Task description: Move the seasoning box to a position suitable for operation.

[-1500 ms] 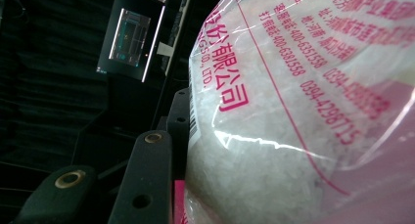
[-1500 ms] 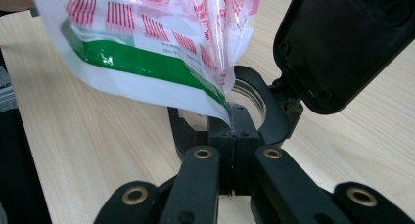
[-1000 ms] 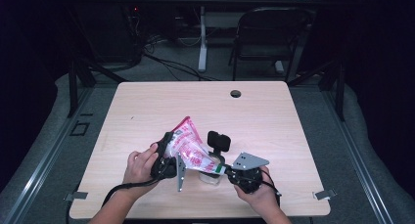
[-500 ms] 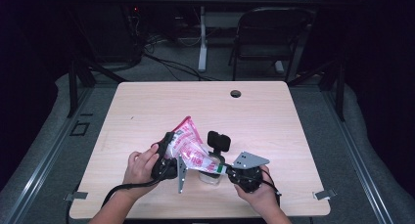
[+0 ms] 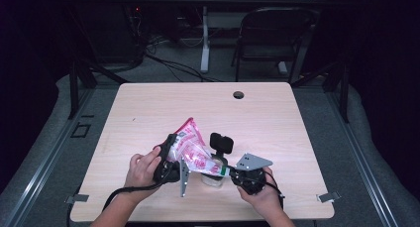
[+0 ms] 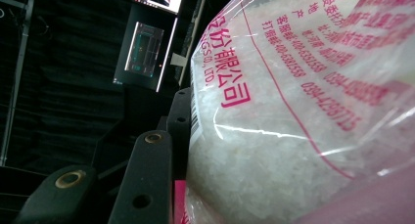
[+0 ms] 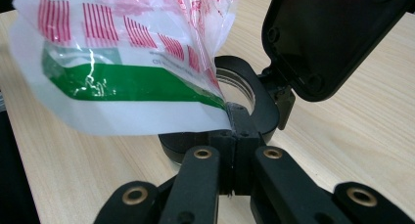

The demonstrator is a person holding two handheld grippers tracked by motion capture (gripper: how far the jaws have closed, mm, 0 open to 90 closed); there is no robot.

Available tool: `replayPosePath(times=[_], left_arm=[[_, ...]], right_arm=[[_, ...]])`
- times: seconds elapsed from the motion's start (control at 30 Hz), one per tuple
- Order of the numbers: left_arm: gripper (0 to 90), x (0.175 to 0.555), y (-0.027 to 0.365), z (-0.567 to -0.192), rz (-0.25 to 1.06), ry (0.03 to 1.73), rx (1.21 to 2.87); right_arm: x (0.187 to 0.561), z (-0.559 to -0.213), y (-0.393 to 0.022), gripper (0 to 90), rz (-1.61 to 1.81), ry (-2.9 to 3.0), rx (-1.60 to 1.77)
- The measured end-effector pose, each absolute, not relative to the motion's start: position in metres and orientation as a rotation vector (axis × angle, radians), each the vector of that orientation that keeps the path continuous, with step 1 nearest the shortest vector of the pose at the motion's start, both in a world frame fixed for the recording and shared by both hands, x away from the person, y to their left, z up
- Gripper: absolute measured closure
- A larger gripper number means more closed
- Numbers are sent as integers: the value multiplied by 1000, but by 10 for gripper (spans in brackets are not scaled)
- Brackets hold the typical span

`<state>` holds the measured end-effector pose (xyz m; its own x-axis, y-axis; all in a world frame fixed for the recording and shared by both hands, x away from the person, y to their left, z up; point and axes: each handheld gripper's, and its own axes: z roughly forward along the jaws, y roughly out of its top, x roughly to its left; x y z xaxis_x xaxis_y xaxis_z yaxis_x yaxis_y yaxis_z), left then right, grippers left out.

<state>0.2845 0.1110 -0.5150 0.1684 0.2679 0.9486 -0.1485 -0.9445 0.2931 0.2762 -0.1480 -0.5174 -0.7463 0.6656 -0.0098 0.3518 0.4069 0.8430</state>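
On the near half of the pale wooden table (image 5: 277, 118), the person's two hands bring both grippers together around a clear plastic bag printed in red and green and filled with white granules (image 5: 190, 147).

The left gripper (image 5: 171, 160) is held by the left hand (image 5: 141, 170) and grips the upper body of the bag. In the left gripper view one black jaw presses flat against the bag (image 6: 303, 116), whose clear film with red Chinese lettering bulges past it; the other jaw is hidden behind the bag, so how far the jaws stand apart cannot be read, only that the bag is clamped.

The right gripper (image 5: 233, 173), carried in the right hand (image 5: 262, 197) with its grey three-cornered plate on top, points toward the bag's lower end. In the right gripper view its gripper (image 7: 234, 131) has the two jaws drawn fully together, pinching the bag's lower corner (image 7: 222, 106) just under the green band.

The bag slopes down from the left gripper to the right one. Directly below its pinched corner stands a small clear jar with a black rim and a hinged black lid (image 5: 218, 160). The lid (image 7: 333, 38) is flipped up and open, and the jar's round mouth (image 7: 242, 87) lies just beyond the closed jaws, touching or nearly touching the bag's edge.
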Motion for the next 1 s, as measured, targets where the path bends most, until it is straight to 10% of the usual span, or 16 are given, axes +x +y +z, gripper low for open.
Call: replayPosePath(times=[1.0], left_arm=[[656, 283, 109, -511, 1853, 93, 2109]], right_arm=[[277, -518, -149, 900, 1263, 2323, 887]])
